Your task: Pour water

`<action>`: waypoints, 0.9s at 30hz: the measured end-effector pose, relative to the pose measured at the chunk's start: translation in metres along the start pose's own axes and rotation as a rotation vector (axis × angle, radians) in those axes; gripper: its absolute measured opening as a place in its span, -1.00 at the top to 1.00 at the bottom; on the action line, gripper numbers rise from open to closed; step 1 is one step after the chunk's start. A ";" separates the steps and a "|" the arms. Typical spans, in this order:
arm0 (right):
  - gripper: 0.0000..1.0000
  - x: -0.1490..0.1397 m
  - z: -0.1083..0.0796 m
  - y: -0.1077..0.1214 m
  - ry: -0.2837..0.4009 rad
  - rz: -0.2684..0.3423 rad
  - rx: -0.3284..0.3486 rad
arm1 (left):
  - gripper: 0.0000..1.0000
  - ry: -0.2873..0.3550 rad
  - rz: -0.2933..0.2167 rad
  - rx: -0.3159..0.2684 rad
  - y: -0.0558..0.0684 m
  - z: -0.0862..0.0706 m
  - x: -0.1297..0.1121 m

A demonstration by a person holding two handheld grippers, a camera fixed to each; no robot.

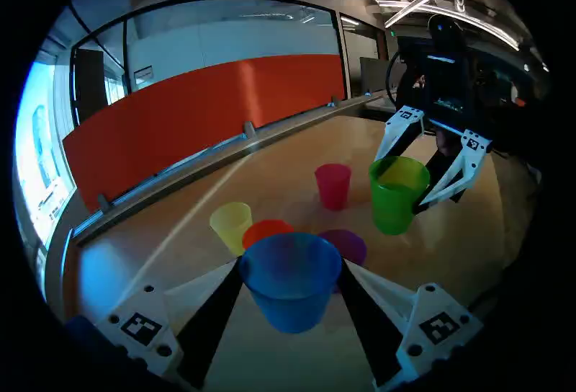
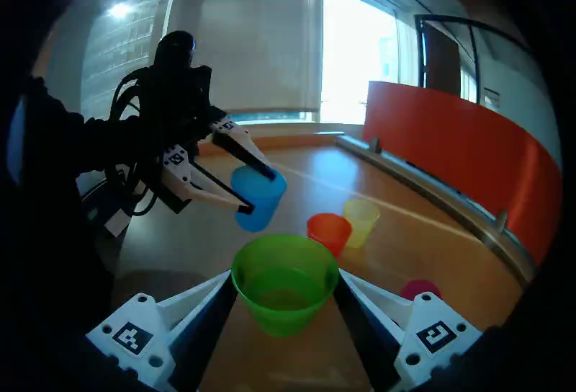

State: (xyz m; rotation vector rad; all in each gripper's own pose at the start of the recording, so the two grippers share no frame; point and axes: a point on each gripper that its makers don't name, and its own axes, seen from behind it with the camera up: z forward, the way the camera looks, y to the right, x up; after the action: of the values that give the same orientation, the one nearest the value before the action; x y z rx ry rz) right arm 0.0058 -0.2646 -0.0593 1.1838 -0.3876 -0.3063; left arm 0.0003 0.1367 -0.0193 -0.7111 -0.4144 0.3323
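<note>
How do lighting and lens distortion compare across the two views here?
Left gripper view: dim indoor light, a streak of glare from the ceiling strip, fisheye bowing the orange wall. Right gripper view: the window is blown out, the left gripper reads half in silhouette; the green cup stays sharp.

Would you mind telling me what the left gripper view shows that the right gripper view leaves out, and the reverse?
Left gripper view: a purple cup just beyond the blue cup. Right gripper view: a bright window and a dark sleeve. Shared: blue cup, green cup, orange cup, yellow cup, pink cup, orange wall.
</note>
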 end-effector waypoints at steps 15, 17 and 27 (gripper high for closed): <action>-0.85 -0.021 0.005 0.002 -0.038 -0.003 0.004 | -0.77 -0.047 0.014 -0.027 0.011 0.010 -0.027; -0.85 -0.024 0.005 0.003 -0.044 -0.003 0.002 | -0.77 -0.051 0.010 -0.028 0.011 0.011 -0.030; -0.85 -0.037 0.009 0.005 -0.071 0.004 0.008 | -0.77 -0.074 0.010 -0.037 0.012 0.017 -0.041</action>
State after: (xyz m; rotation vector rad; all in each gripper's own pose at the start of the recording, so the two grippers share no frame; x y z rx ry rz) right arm -0.0307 -0.2543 -0.0566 1.1826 -0.4529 -0.3443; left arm -0.0449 0.1373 -0.0268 -0.7384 -0.4877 0.3621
